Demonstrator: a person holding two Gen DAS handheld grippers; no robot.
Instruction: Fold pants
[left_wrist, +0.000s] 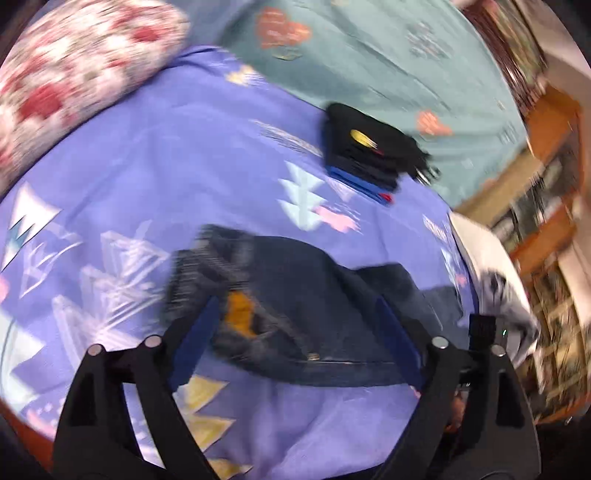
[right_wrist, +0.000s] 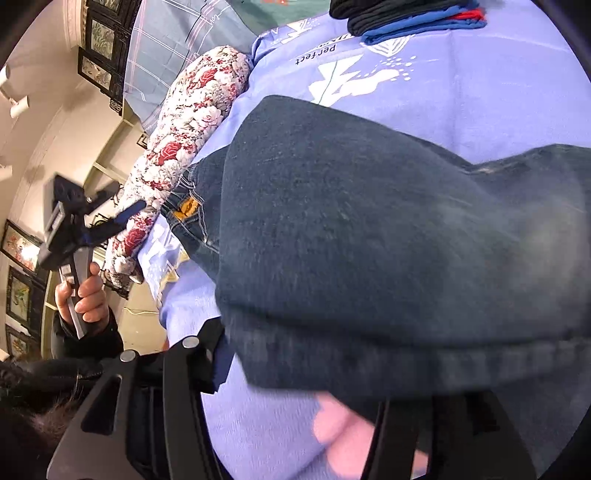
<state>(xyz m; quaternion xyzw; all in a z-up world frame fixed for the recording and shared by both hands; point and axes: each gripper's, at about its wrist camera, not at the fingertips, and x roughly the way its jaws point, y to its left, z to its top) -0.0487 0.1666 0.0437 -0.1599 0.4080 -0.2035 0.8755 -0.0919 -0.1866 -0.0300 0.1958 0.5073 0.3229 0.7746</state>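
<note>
Dark blue jeans (left_wrist: 303, 306) lie folded over on a purple patterned bedsheet (left_wrist: 155, 177). In the left wrist view my left gripper (left_wrist: 295, 325) is open, its blue fingers (left_wrist: 195, 332) spread wide above the jeans' waistband with an orange label; it grips nothing. That view is blurred by motion. In the right wrist view the jeans (right_wrist: 369, 240) fill the frame. My right gripper's fingertips are hidden under the jeans' hem (right_wrist: 406, 362), so its state is unclear. The left gripper (right_wrist: 122, 218) shows at the left, held in a hand above the bed.
A floral pillow (left_wrist: 66, 81) lies at the bed's left, also in the right wrist view (right_wrist: 177, 155). A stack of folded dark clothes (left_wrist: 373, 147) sits beyond the jeans. A teal blanket (left_wrist: 388, 55) lies behind. Wooden shelves (left_wrist: 546, 206) stand to the right.
</note>
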